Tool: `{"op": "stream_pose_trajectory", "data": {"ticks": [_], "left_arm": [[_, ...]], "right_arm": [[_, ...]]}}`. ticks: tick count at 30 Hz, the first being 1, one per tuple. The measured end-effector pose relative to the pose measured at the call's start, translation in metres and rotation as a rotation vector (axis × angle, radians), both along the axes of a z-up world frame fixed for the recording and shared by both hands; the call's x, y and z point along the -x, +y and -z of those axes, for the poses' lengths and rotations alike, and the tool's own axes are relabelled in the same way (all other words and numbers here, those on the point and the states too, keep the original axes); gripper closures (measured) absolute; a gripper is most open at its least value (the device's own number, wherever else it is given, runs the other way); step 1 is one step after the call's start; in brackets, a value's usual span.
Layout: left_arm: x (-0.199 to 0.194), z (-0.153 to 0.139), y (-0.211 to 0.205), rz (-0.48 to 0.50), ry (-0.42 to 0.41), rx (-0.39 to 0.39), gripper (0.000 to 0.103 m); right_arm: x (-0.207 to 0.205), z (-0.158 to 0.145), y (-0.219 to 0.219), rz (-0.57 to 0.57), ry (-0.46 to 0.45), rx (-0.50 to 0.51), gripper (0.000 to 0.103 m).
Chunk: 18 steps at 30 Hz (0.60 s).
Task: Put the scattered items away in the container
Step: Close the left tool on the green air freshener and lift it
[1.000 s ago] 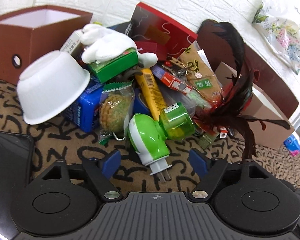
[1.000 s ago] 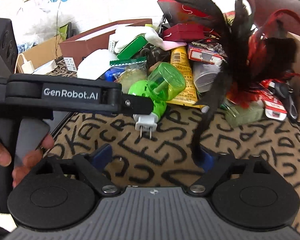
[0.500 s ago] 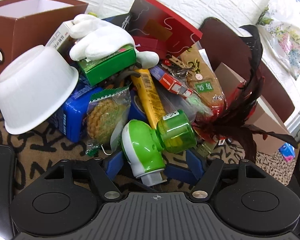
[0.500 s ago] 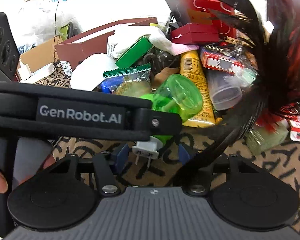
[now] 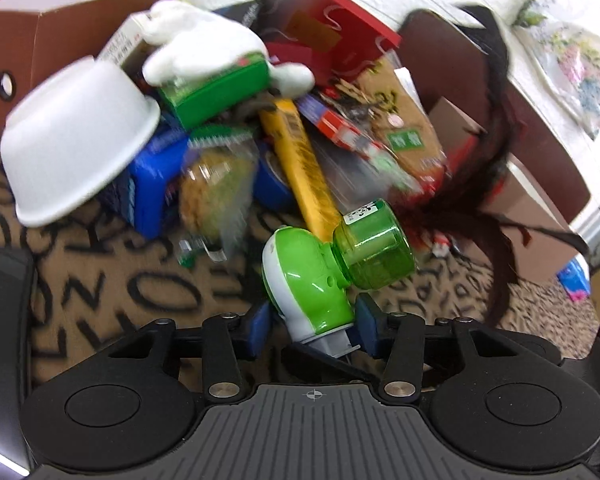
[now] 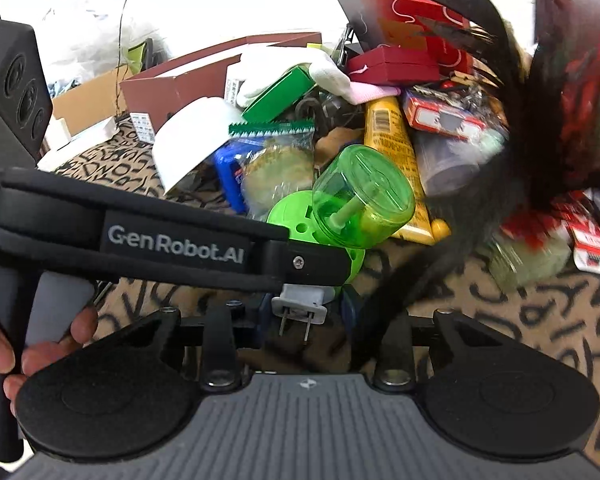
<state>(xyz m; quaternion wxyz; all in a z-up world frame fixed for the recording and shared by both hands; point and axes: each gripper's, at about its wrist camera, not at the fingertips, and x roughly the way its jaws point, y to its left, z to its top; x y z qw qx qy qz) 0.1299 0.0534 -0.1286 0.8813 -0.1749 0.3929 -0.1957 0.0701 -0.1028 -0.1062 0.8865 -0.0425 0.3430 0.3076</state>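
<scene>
tilting downward, both grippers closing around plug-in vaporizer [image 5: 316, 276]

Your left gripper's arm [image 6: 172, 240] hides the plug-in's [image 6: 320, 220] lower body from the right wrist. Motion blur smears the snack packet [image 5: 216, 188], and the brown box [image 5: 72, 28] is cut off at the frame's edge.

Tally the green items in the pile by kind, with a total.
Green and white plug-in vaporizer with translucent green bottle: 1
Flat green cardboard box: 1
Clear snack packet with green sealed top: 1
Total: 3
</scene>
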Motion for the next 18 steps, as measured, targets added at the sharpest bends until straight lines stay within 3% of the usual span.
{"op": "stream_pose_trajectory", "data": {"ticks": [4,9,10,13,15,17,18], "left_arm": [[0.024,0.003,-0.011,0.051,0.029,0.033,0.056],[0.051,0.003,-0.031,0.132,0.033,0.021,0.055],[0.054,0.003,-0.034,0.144,0.033,0.019,0.043],[0.053,0.002,-0.042,0.154,0.012,-0.021,0.039],[0.050,0.000,-0.044,0.151,0.002,-0.040,0.035],[0.048,-0.001,-0.044,0.141,0.005,-0.047,0.031],[0.046,-0.001,-0.044,0.137,0.004,-0.049,0.030]], "right_arm": [[0.026,0.000,-0.020,0.005,0.007,0.014,0.063],[0.057,0.000,-0.044,0.033,0.037,0.017,0.062],[0.060,0.000,-0.047,0.042,0.042,0.014,0.062],[0.063,0.000,-0.049,0.064,0.043,-0.003,0.062],[0.060,-0.001,-0.046,0.072,0.036,-0.008,0.057],[0.058,-0.001,-0.043,0.081,0.025,-0.013,0.042],[0.057,-0.002,-0.041,0.085,0.016,-0.015,0.039]]}}
